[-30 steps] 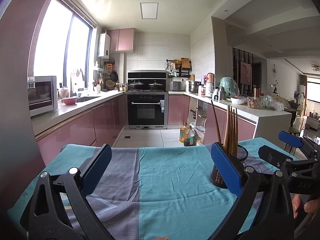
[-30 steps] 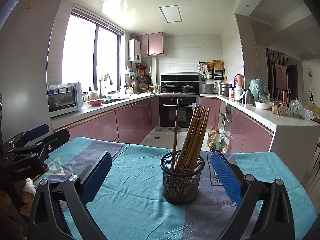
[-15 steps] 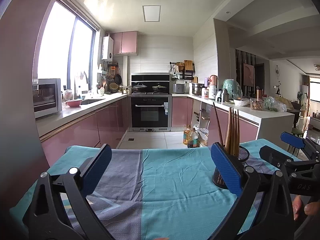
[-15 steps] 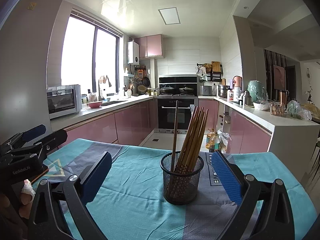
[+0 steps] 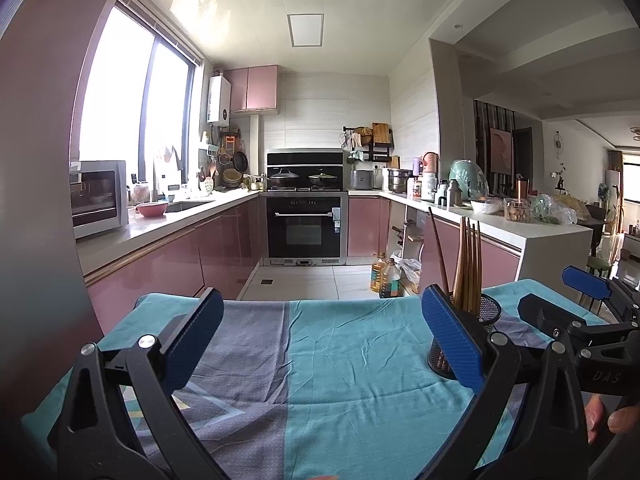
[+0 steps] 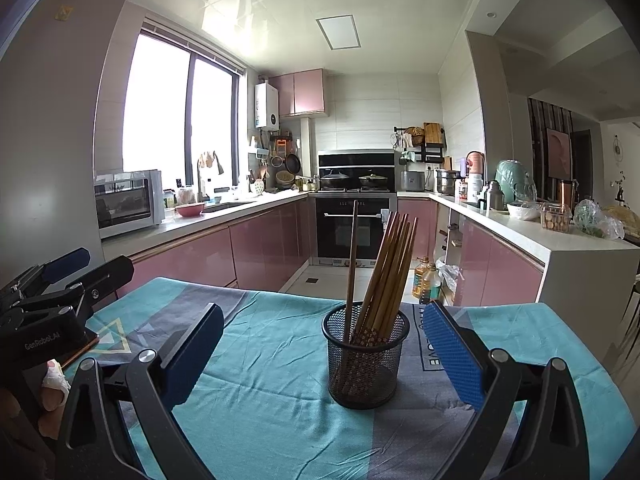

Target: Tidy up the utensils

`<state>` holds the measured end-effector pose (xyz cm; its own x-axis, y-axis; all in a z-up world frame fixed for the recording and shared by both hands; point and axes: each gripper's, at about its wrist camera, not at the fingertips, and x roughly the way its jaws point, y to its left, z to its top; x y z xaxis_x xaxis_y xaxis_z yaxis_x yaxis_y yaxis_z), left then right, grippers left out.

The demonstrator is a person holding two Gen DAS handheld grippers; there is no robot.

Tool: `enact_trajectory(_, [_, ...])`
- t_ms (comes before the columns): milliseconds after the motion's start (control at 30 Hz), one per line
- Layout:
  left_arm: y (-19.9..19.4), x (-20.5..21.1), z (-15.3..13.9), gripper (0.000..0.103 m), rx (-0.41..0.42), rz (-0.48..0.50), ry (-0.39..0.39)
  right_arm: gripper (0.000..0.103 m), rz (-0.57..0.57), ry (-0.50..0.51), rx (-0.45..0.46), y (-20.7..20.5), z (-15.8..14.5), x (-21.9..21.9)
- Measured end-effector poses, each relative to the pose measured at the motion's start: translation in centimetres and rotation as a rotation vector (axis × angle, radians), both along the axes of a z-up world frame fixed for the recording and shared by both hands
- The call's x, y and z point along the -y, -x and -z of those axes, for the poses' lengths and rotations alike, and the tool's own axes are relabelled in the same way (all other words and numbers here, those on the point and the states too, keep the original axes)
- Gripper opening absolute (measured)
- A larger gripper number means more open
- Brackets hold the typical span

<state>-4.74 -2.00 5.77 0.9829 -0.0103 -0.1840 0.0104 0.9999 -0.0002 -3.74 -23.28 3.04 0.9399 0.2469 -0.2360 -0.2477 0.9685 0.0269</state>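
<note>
On the cloth [image 6: 264, 392], just ahead of my right gripper [image 6: 320, 356], the cup [image 6: 365, 356] is standing upright with the chopsticks [image 6: 390, 268] leaning inside; both grippers are hanging with jaws wide apart, empty. I'm judging a careless reach could be clipping the light cup and tipping it. Left gripper [image 5: 322, 344] is facing bare cloth left of the cup. Since a second ago, both views are rising slightly.
</note>
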Motion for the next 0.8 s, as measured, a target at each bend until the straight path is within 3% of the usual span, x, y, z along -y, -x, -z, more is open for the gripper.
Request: enact_trajectory(800, [-0.05,0.18,-0.07,0.098,0.001,-0.002,-0.002,0.097,0.005,-0.006,0.01,-0.28,-0.34,-0.25])
